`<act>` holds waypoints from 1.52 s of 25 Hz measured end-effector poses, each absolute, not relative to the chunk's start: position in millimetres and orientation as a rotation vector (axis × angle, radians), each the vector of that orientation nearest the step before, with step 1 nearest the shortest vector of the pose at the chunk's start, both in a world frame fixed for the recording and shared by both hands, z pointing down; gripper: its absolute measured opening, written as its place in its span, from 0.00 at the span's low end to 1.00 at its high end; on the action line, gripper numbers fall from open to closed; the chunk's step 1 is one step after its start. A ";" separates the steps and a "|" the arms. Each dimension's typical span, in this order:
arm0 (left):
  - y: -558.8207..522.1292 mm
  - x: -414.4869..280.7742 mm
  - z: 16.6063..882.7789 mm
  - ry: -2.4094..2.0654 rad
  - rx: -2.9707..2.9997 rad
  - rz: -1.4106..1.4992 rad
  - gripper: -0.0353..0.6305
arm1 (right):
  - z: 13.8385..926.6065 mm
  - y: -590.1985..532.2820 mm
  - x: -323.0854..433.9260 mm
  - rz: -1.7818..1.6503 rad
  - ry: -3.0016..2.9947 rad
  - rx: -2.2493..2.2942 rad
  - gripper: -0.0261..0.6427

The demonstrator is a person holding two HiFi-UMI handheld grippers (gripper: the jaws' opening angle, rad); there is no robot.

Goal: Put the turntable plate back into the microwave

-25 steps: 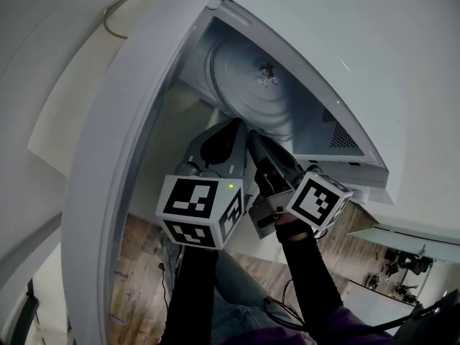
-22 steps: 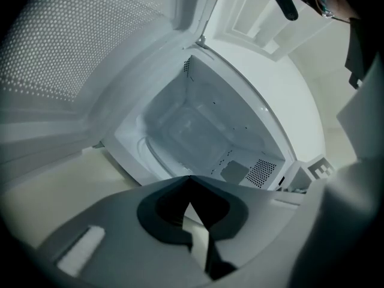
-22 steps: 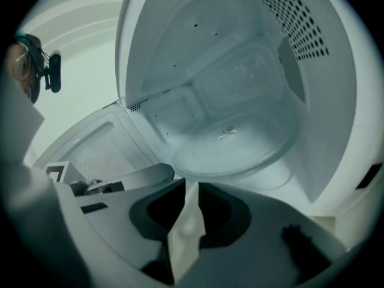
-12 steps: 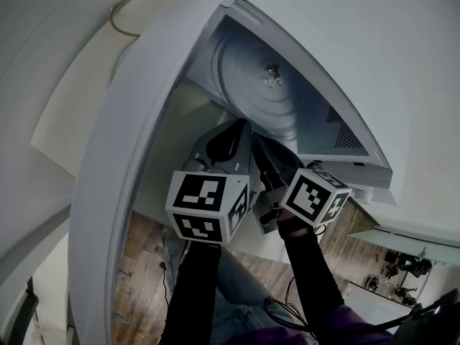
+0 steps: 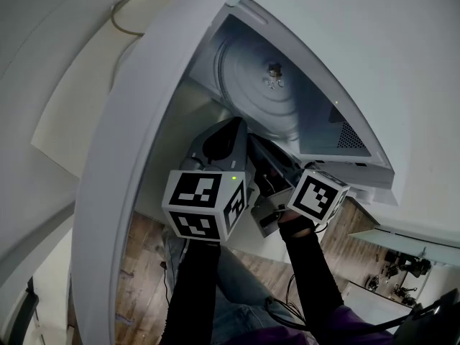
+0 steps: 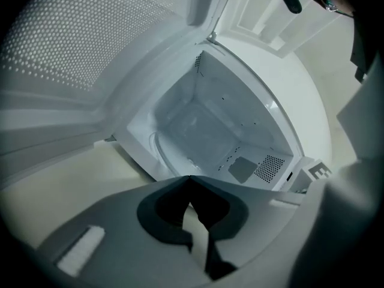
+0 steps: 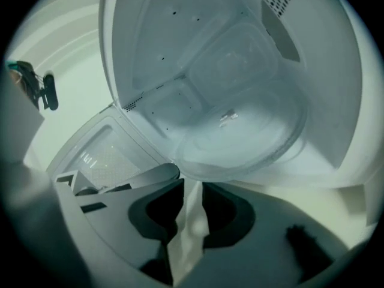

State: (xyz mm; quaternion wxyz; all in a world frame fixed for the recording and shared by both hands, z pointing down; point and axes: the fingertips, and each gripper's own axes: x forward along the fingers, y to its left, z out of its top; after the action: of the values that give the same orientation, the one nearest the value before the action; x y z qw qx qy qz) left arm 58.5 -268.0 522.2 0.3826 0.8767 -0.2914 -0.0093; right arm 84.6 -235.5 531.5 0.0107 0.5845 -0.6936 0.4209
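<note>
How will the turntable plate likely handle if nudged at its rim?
The turntable plate looks like clear glass: probably stiff, heavyish and breakable. Its glossy rim may slip under a push. Round and lying flat in the microwave, it would likely turn or slide, not tip.

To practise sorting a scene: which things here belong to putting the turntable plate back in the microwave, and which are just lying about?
Job: turntable plate, already inside; microwave; its open door.
Lying about: looped cable beyond the door; wooden floor; dark gear, too small to identify.
</note>
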 end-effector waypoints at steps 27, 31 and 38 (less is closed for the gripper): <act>-273.2 67.0 517.3 -0.698 2.259 -0.057 0.06 | 520.4 -242.5 124.2 1.583 -2.129 2.237 0.19; -275.1 73.7 517.2 -0.702 2.255 -0.051 0.06 | 515.7 -250.3 127.4 1.622 -2.154 2.222 0.19; -278.7 74.6 515.6 -0.722 2.258 -0.043 0.06 | 512.4 -253.6 121.5 1.513 -2.165 2.144 0.20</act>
State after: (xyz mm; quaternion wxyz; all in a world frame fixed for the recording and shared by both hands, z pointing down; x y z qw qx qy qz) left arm 74.6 -278.7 515.6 0.3757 0.8826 -0.2821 -0.0168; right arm 121.5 -253.6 512.4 -0.1299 0.6250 -0.6309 0.4411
